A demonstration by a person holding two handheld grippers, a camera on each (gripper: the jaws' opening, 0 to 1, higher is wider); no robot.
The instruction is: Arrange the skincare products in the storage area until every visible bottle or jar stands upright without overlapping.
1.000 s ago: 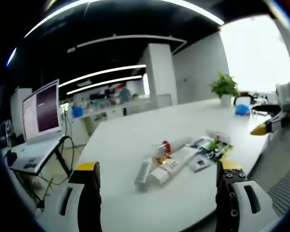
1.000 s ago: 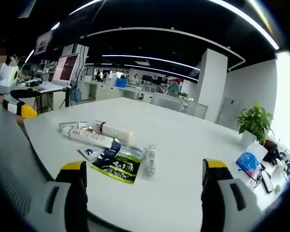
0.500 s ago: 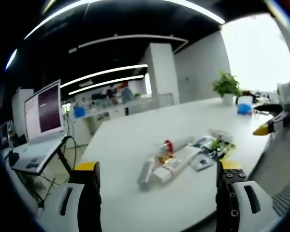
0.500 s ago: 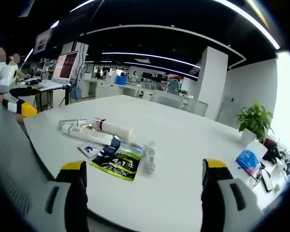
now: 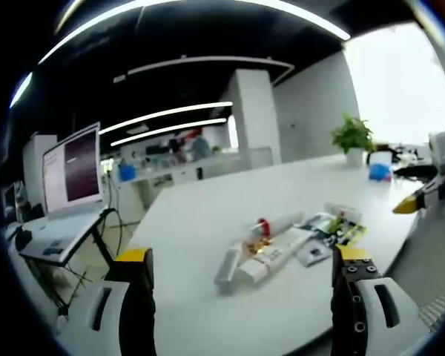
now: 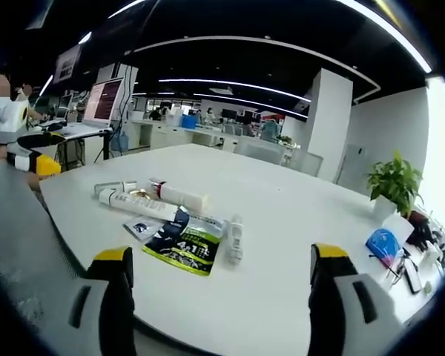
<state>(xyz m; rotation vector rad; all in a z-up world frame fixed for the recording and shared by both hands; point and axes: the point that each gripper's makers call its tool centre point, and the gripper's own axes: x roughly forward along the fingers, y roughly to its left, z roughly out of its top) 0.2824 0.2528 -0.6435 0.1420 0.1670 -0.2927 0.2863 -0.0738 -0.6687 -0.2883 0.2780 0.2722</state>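
Several skincare items lie flat in a cluster on the white table (image 5: 208, 200): a long white tube (image 5: 271, 256) (image 6: 137, 205), a red-capped tube (image 5: 276, 224) (image 6: 178, 196), a small pale tube (image 5: 228, 265) (image 6: 113, 188), a green and black sachet (image 5: 335, 227) (image 6: 185, 243), a small dark sachet (image 5: 309, 254) (image 6: 139, 228) and a small white bottle (image 5: 341, 211) (image 6: 235, 237). My left gripper (image 5: 242, 255) is open, short of the cluster, and appears at the left edge of the right gripper view (image 6: 26, 152). My right gripper (image 6: 220, 254) is open, also held back from the items, and appears at the right edge of the left gripper view (image 5: 423, 194).
A laptop (image 5: 67, 174) (image 6: 100, 104) stands on a side desk. A potted plant (image 5: 354, 137) (image 6: 393, 185) and a blue object (image 6: 382, 243) sit at the table's far end. A grey mesh chair back (image 6: 22, 245) is close on the left.
Both views have shifted slightly with the hands. The items on the table lie as before, and both grippers stay open.
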